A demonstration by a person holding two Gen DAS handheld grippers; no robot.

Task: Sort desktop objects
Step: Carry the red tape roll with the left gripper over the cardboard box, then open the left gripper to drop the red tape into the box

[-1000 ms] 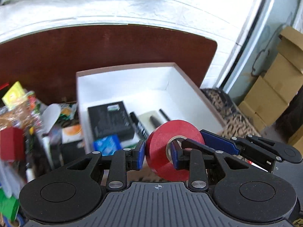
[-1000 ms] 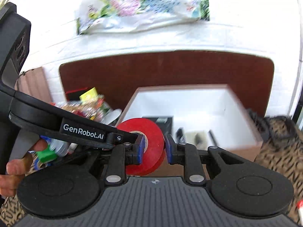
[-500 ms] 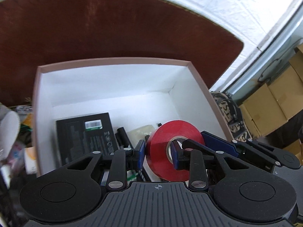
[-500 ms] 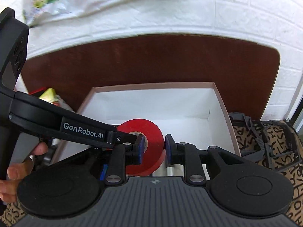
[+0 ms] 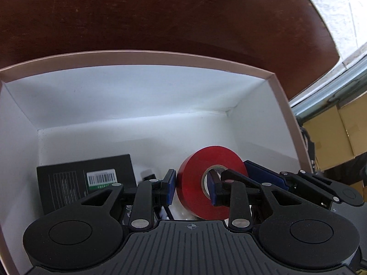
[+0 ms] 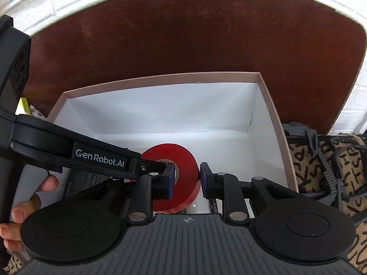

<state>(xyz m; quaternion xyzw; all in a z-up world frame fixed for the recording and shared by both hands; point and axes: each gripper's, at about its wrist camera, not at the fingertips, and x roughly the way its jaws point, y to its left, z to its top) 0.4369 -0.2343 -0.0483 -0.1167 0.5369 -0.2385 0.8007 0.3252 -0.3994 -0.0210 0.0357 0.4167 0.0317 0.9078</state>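
Note:
A red tape roll (image 5: pixel 195 183) hangs on edge above the floor of a white box with a beige rim (image 5: pixel 160 56). My left gripper (image 5: pixel 191 188) is shut on it, one pad on the outer left side and the other inside the core. In the right wrist view my right gripper (image 6: pixel 185 178) grips the red tape roll (image 6: pixel 185 160) from the other side, with its left pad in the core and its right pad on the outside. The left gripper's arm (image 6: pixel 98 158) crosses that view from the left.
A black carton with a barcode label (image 5: pixel 84 183) lies in the box at the left. The box (image 6: pixel 160 80) stands on a dark brown tabletop (image 6: pixel 183 34). A patterned bag (image 6: pixel 321 160) lies to its right, cardboard boxes (image 5: pixel 332 142) beyond. A hand (image 6: pixel 23 206) holds the left gripper.
Both grippers have carried the roll forward and down, from before the box to inside it. The clutter left of the box has slid out of view.

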